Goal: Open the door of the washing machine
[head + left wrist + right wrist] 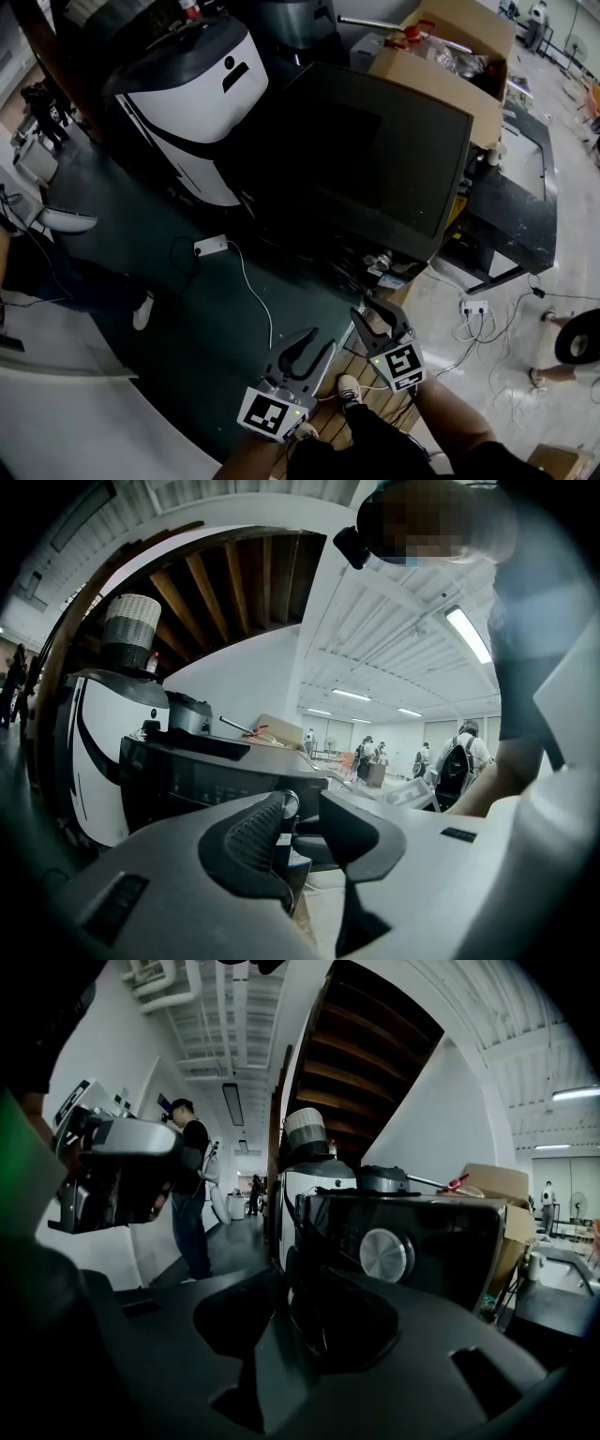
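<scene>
Dark green matte floor (122,309) fills the left and middle of the head view. The black washing machine (375,159) sits at frame centre, slightly right. It is a boxy, upright body with a glossy flat top and rounded corners. Its top panel runs its longer side from upper left to lower right. The control face points toward the lower edge of the frame, at both tools. The door itself can't be told apart in the dark casing.

A white appliance (197,103) with a rounded shell, black stripe and grey lid stands just beside the machine in the upper left. An open brown cardboard box (441,70) is behind the machine in the upper right.

The left tool (317,342) is at bottom centre. Its grey ribbed pads are spread with nothing between them, and the machine (206,780) is beyond them. The right tool (378,319) is just right of it, also spread and empty, aimed at the machine front (422,1241).

A white adapter (211,246) with a thin cable lies on the floor left of the machine. A round brushed-metal knob (386,1255) is on the machine's front.
</scene>
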